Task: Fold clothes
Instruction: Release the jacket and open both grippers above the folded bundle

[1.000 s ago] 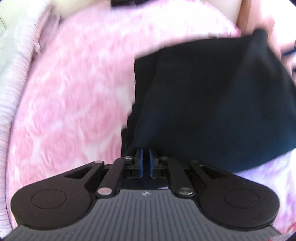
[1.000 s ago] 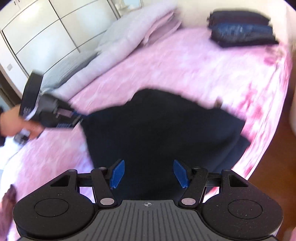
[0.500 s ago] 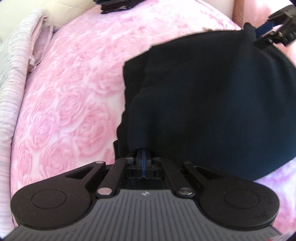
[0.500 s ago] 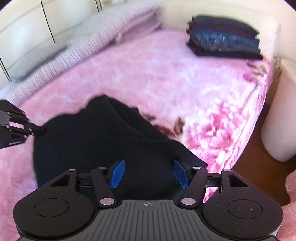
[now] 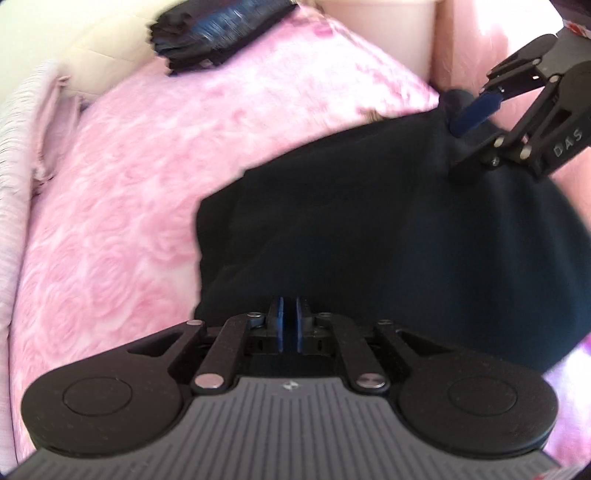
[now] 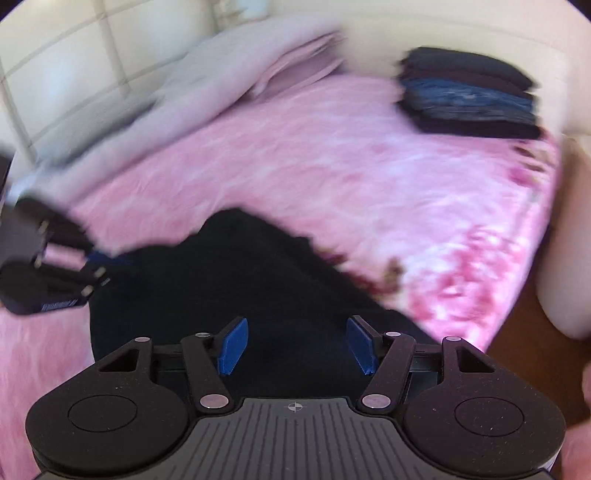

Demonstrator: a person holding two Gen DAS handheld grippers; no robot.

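Note:
A black garment [image 5: 388,236] lies on the pink rose-patterned bedspread [image 5: 122,206]; it also shows in the right wrist view [image 6: 240,280]. My left gripper [image 5: 289,326] has its blue pads nearly together at the garment's near edge, with a thin gap showing between them. My right gripper [image 6: 294,347] is open, its blue pads wide apart over the garment's other end. In the left wrist view the right gripper [image 5: 476,122] is at the garment's far corner, open. The left gripper [image 6: 92,266] appears at the left of the right wrist view, blurred.
A stack of folded dark and blue clothes [image 6: 469,96] sits at the bed's far corner, also in the left wrist view [image 5: 218,29]. A folded pale striped duvet [image 6: 207,96] lies along the headboard side. The bed edge and brown floor [image 6: 517,332] are at the right.
Both views swung toward the far corner of the bed. The left pads, pressed together half a second ago, now show a thin gap. The right gripper stays open over the garment.

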